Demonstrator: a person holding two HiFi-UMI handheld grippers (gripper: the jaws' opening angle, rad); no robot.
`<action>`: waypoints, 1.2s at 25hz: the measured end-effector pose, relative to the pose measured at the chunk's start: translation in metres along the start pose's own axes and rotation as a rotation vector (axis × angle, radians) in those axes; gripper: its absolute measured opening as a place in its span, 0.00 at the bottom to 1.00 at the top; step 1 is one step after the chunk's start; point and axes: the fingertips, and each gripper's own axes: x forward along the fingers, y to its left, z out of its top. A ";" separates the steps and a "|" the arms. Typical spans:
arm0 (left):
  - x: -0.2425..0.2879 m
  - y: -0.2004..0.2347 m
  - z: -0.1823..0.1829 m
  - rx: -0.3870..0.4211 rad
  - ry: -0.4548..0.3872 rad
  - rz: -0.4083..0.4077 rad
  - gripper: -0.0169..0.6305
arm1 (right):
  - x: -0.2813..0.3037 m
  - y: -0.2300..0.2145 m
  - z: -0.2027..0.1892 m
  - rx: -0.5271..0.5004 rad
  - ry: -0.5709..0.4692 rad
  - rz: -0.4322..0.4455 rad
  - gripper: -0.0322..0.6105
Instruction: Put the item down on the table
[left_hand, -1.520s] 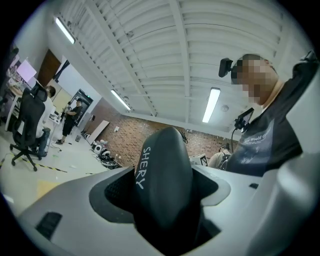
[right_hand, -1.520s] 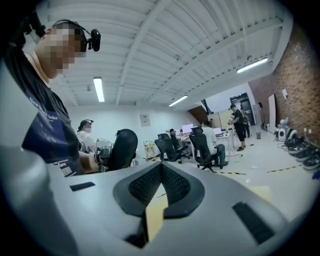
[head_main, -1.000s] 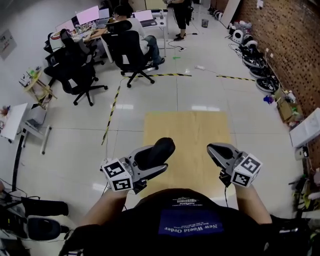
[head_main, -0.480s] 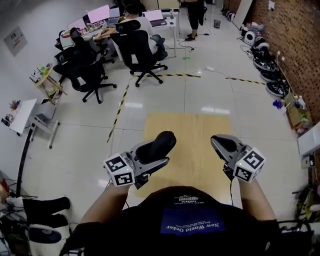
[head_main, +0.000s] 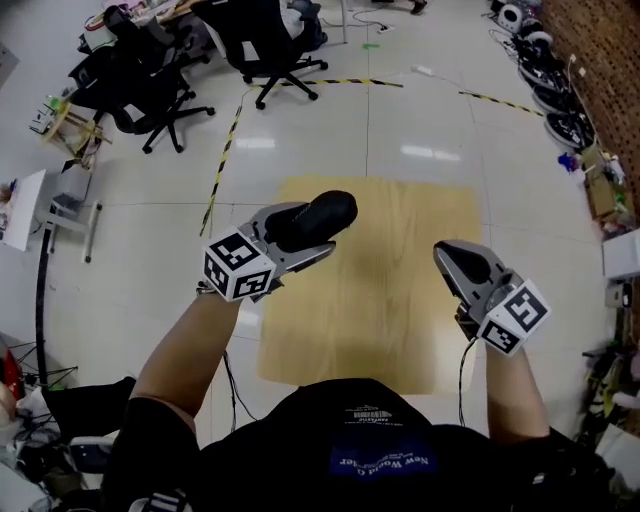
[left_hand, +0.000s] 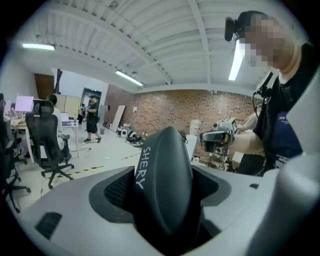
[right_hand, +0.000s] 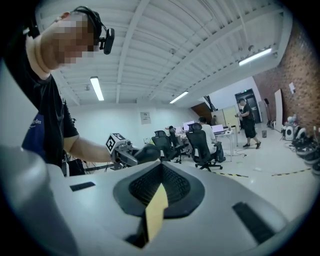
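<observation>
A black oval case (head_main: 322, 215) with white lettering sits between the jaws of my left gripper (head_main: 312, 232), which is shut on it above the far left part of the light wooden table (head_main: 385, 300). In the left gripper view the case (left_hand: 165, 180) fills the gap of that gripper (left_hand: 165, 200). My right gripper (head_main: 458, 262) hangs over the table's right side with its jaws together and nothing in them. In the right gripper view, only a thin tan sliver shows between the jaws of this gripper (right_hand: 157, 200). The held case (right_hand: 149, 152) appears there off to the left.
Black office chairs (head_main: 265, 35) stand on the white floor beyond the table. A yellow-black tape line (head_main: 222, 165) runs along the floor at the far left. A small white side table (head_main: 25, 205) is at the left, and round devices (head_main: 570, 125) line the brick wall at the right.
My left gripper has carried the case forward, from the table's near left edge to over its far left part. The head camera has tilted further down. The right gripper has barely moved.
</observation>
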 end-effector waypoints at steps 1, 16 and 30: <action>0.015 0.012 -0.011 0.021 0.032 0.003 0.55 | 0.003 -0.009 -0.010 0.011 0.006 -0.004 0.03; 0.165 0.105 -0.194 0.287 0.422 0.031 0.55 | 0.024 -0.061 -0.154 0.155 0.143 -0.026 0.03; 0.165 0.098 -0.215 0.336 0.521 -0.017 0.55 | 0.019 -0.055 -0.161 0.181 0.144 -0.027 0.03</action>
